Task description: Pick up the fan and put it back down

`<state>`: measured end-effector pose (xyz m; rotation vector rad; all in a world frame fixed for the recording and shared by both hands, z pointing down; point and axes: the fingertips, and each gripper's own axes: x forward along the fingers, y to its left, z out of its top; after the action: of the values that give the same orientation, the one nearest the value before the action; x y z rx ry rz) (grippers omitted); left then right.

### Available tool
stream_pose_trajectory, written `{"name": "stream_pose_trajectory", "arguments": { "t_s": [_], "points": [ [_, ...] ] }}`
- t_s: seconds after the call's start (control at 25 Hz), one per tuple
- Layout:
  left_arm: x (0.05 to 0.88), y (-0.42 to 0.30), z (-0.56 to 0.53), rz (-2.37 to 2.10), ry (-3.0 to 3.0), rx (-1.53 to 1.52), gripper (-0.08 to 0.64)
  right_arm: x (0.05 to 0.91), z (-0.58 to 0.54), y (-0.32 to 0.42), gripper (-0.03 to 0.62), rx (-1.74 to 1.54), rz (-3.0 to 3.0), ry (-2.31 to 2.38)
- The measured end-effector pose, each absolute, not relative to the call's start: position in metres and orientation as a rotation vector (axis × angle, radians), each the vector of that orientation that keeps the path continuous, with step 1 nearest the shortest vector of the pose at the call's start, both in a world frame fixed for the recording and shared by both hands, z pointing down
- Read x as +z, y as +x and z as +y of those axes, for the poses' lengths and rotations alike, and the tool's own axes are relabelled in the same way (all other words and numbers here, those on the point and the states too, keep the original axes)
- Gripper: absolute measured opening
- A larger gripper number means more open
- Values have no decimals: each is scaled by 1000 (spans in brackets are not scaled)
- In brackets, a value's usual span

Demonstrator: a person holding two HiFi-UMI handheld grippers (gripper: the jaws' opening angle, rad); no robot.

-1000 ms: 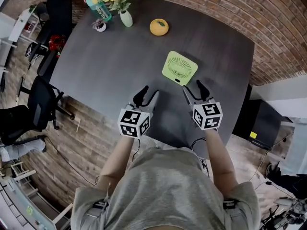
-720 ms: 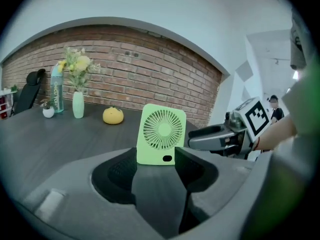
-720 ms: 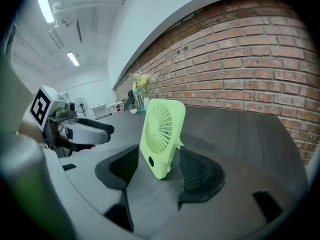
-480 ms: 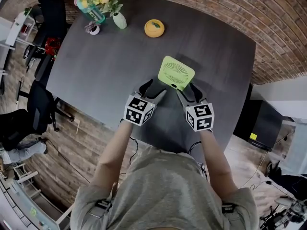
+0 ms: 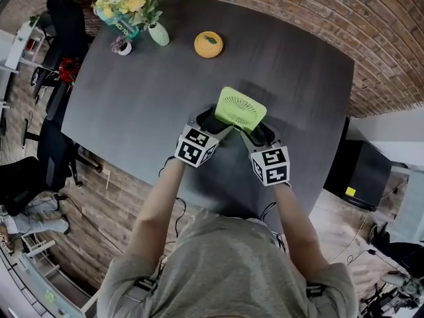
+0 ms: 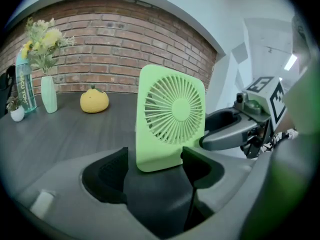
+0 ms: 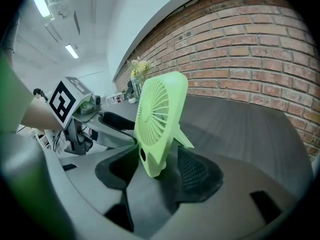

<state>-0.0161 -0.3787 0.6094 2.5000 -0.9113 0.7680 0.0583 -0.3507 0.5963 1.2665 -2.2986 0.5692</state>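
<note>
lime plastic square fan [image 6: 170, 116], ribbed grille, stands inside spread jaws of left gripper [image 6: 155, 157], just opened wider, and right gripper [image 7: 157, 156].

Head view: a camera above the person looks steeply down on the whole dark tabletop [image 5: 132, 98] from beyond its near edge. Left gripper view: low, close behind its jaws, facing the far edge and the brick wall [image 6: 110, 39]. Right gripper view: equally low, facing the far left corner. All three share the fan [image 5: 240, 108], close up in both gripper views
</note>
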Motion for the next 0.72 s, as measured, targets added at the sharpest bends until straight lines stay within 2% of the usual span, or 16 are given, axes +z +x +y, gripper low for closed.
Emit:
{"name": "stream_pose_trajectory", "arguments": {
  "t_s": [0.24, 0.52, 0.72],
  "points": [
    [621, -8, -380, -813, 2496, 805, 324, 605, -354, 55, 230, 577, -2284, 1246],
    [624, -2, -380, -802, 2514, 830, 324, 610, -357, 53, 152, 570, -2263, 1263],
    [623, -2, -380, -817, 2512, 833, 324, 609, -357, 53, 147, 584, -2256, 1276]
  ]
}}
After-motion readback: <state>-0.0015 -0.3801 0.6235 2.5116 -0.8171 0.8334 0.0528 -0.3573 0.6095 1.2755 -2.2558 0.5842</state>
